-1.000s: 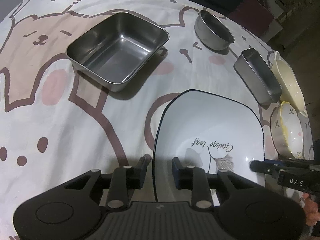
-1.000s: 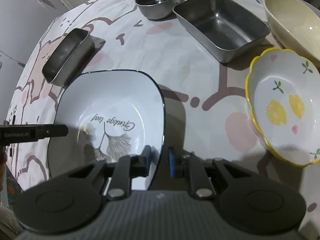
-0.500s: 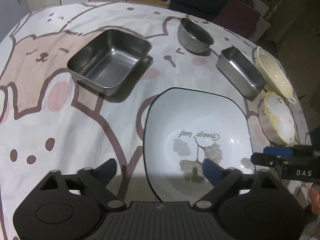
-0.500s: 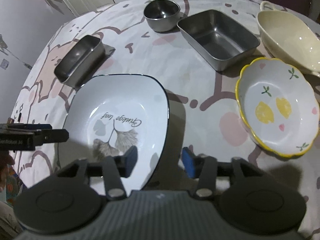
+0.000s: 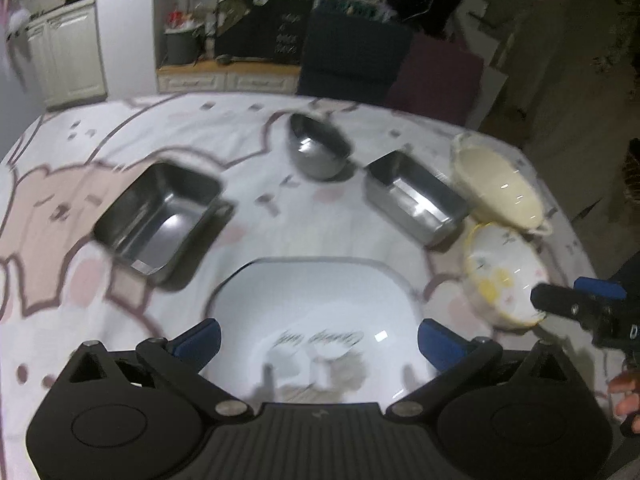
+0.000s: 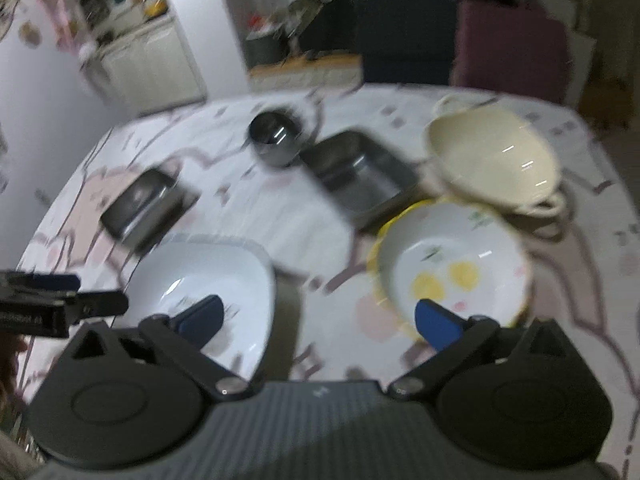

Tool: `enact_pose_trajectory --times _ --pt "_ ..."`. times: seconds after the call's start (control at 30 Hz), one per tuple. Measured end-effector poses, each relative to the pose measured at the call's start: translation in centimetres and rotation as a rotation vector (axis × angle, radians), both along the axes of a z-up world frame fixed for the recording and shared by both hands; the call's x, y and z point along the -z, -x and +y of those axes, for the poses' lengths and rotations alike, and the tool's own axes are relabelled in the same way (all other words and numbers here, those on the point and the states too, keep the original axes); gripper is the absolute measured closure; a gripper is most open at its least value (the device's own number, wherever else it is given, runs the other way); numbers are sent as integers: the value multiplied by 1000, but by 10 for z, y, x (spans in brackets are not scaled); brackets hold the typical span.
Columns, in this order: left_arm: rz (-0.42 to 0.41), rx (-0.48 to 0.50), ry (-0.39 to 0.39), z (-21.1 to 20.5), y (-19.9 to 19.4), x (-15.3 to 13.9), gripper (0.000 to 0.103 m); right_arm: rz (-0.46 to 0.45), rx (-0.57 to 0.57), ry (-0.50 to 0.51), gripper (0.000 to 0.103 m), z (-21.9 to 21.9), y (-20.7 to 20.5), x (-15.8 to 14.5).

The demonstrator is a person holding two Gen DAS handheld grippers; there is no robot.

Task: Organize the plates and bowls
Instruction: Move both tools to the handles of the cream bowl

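Observation:
The white square plate with a ginkgo leaf print (image 5: 316, 304) lies flat on the tablecloth; it also shows in the right wrist view (image 6: 208, 272). My left gripper (image 5: 318, 340) is open and empty, raised above the plate's near edge. My right gripper (image 6: 318, 320) is open and empty, above the gap between the plate and the yellow-rimmed lemon bowl (image 6: 452, 264). The lemon bowl (image 5: 500, 280) sits right of the plate, with a cream handled bowl (image 5: 496, 184) behind it. Both views are motion-blurred.
A large steel square tray (image 5: 160, 216), a round steel bowl (image 5: 320, 152) and a small steel rectangular tin (image 5: 416, 196) stand on the bear-print tablecloth (image 5: 260, 216). Dark chairs (image 5: 352, 60) and cabinets stand beyond the table's far edge.
Both grippers let go of the white plate, opened wide, and pulled up and back. The plate stays flat on the cloth.

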State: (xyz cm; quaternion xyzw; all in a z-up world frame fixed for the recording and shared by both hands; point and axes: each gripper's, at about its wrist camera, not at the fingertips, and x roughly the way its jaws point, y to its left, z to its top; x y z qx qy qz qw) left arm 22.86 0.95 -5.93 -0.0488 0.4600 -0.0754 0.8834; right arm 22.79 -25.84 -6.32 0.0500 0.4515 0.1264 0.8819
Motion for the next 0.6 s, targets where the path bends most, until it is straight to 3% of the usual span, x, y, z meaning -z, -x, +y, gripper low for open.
enact_pose_trajectory --times 0.33,0.4,0.6 --pt "-111 75 -1 -89 -41 -9 0 -143 287 -76 0 -87 -4 -12" --pt "-130 84 -5 -102 -54 -8 0 -141 351 -101 0 -105 -11 -8" --pt "-159 83 77 -131 -105 -3 0 -105 529 -228 0 -156 -38 15"
